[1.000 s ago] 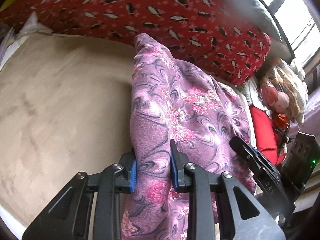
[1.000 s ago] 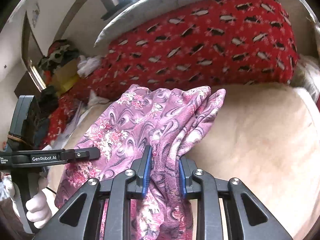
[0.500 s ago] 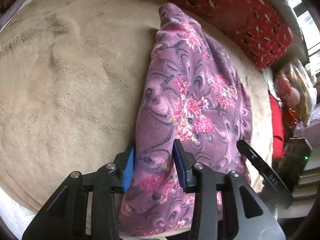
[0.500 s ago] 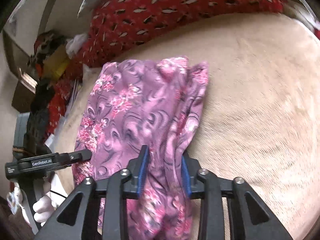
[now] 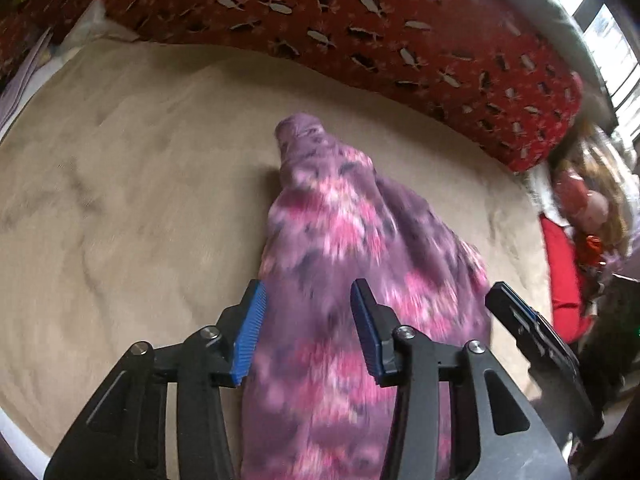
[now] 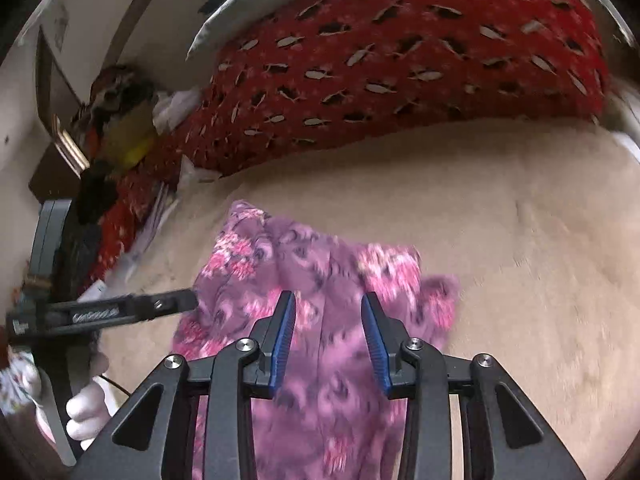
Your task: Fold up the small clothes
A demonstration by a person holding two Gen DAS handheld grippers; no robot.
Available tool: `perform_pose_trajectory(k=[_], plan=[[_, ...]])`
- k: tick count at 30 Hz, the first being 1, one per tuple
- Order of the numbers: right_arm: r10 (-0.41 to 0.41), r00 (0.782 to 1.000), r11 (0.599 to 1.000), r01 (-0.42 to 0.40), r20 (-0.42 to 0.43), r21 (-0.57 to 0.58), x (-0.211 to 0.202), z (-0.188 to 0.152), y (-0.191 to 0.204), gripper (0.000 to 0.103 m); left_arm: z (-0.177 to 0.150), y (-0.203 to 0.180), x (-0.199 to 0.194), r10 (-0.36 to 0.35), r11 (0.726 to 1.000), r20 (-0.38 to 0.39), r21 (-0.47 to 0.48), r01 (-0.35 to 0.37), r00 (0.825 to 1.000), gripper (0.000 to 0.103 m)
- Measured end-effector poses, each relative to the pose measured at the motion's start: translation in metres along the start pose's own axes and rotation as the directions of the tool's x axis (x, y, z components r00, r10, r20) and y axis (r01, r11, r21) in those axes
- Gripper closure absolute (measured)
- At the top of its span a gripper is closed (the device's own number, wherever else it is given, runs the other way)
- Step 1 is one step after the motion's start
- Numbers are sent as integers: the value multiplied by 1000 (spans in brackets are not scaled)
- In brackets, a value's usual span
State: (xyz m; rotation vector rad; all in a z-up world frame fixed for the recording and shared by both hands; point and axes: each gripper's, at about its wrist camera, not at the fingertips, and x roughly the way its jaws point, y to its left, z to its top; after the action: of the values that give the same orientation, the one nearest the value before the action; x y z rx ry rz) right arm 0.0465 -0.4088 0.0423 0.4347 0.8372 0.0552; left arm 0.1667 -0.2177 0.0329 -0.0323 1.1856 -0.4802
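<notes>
A purple garment with pink flowers (image 5: pixel 340 248) lies on the beige blanket (image 5: pixel 140 200), its near end hanging toward me; it also shows in the right wrist view (image 6: pixel 320 280). My left gripper (image 5: pixel 308 332) is open, its blue pads apart on either side of the cloth's near part. My right gripper (image 6: pixel 328 336) is open too, jaws apart over the cloth's near edge. The right gripper's tip (image 5: pixel 524 320) shows at the cloth's right side, and the left gripper's finger (image 6: pixel 132 308) at its left side. The cloth is motion-blurred.
A long red patterned bolster (image 5: pixel 360 28) runs along the far side of the blanket (image 6: pixel 500 220). A doll and red cloth (image 5: pixel 576 216) lie at the right. Clutter and papers (image 6: pixel 120 140) pile up at the left. A gloved hand (image 6: pixel 84 408) holds the left gripper.
Both grippers have opened and let go of the purple garment. It has dropped onto the blanket, and both grippers have drawn back toward its near end.
</notes>
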Motion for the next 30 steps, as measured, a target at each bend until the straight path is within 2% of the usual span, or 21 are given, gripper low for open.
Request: perform_pose_trajectory(k=[1,3,5,6,7,8,12,14,15,19,20,21,23,24,27,28,30], plan=[[-8,1000,1000,8,-8,-8,7,2,-1,68,2,0,6,24,1000,-3,0,-24,1000,52],[-55,998,998,54,-39,-14,24,0,-8,71,10,2,26,59,998,-11,-11,-59,998,50],[-113,990,994,113,-89,-12,43,-5,-24,77,14,9,43,57,998,-44,-35,-59,997,44],[-122,988,993,121,-93,-9,47,-5,-29,81,16,11,50,45,997,-56,-52,-48,997,41],[-121,989,993,122,-79,3,49,-6,-36,82,19,15,55,36,996,-59,-75,-40,998,36],[-118,990,993,120,-78,20,50,-4,-41,82,22,19,59,27,994,-64,-100,-33,998,35],[-98,990,994,102,-106,39,51,2,-45,82,26,23,51,-11,990,-86,-143,-1,996,38],[-104,989,994,106,-104,9,38,4,-39,81,19,25,32,-27,989,-61,-147,18,998,39],[-91,991,996,91,-93,-3,32,6,-35,76,12,26,16,-53,990,-36,-136,47,998,39],[59,997,997,-61,-46,-38,-13,-10,-18,75,-23,25,-15,-54,996,13,-64,55,998,39],[81,995,995,-84,-56,-58,-18,-20,-13,75,-36,25,-15,-27,999,13,-42,27,1000,39],[76,994,994,-81,-75,-77,-17,-26,-9,76,-42,23,-12,-8,1000,9,-30,8,1000,39],[-12,987,992,-9,-160,-127,-2,-46,-7,78,-58,24,10,40,999,-64,-9,-40,997,37],[-48,979,990,20,-199,-139,7,-54,-9,78,-60,26,17,29,999,-92,-23,-31,995,36],[-67,981,994,51,-182,-94,-2,-54,-9,77,-65,33,5,-2,998,-102,-70,-5,995,37],[-82,979,993,66,-185,-93,-9,-53,-6,74,-67,34,-2,-15,998,-102,-68,9,995,37],[-48,980,992,24,-193,-125,-27,-58,5,74,-79,34,-17,-13,999,-80,-41,10,997,37]])
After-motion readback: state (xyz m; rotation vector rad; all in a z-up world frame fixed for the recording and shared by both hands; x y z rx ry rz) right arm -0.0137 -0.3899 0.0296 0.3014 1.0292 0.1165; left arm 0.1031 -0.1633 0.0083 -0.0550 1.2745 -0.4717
